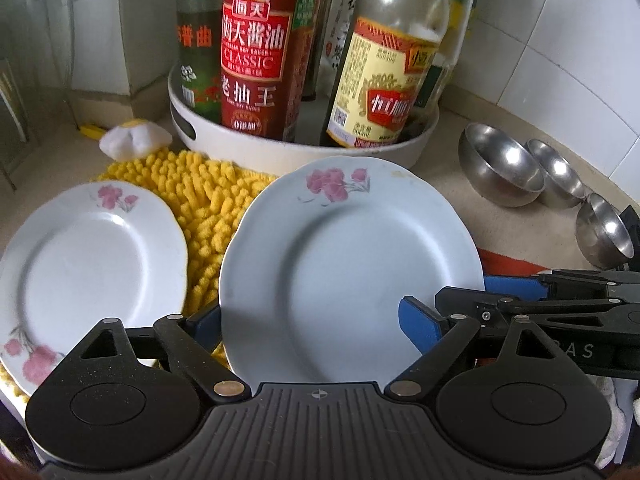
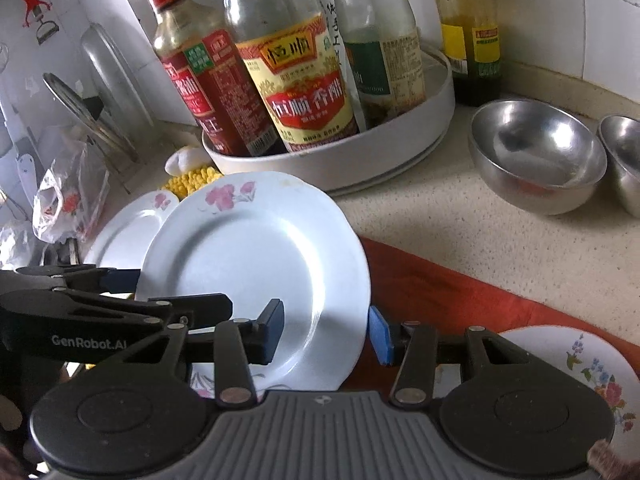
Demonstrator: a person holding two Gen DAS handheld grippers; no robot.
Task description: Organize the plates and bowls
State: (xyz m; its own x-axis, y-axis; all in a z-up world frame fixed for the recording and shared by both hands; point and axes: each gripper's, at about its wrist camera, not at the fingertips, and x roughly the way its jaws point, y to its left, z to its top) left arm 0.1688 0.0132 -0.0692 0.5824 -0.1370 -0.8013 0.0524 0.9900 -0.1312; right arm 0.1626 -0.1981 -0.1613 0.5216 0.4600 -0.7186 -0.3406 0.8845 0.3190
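White floral plate [image 1: 344, 268] at frame centre, raised and tilted, its far rim close below the white bottle tray [image 1: 224, 144]. The left gripper [image 1: 310, 326] stands wide, blue pads flanking the plate's near edges; whether they press cannot be told. The right gripper [image 2: 326, 330] is narrower, its pads either side of the plate's right rim; contact unclear. A second plate [image 1: 88, 268] lies lower left on the yellow mat [image 1: 208, 200]. Steel bowls [image 2: 536, 156] occupy the upper right; bare counter [image 2: 460, 224] lies between them and the plate.

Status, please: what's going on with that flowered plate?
Right gripper clamped on plate rim. Left gripper straddles the other side, grip unclear. Plate tilted up. Second plate beside; bottle tray close behind.
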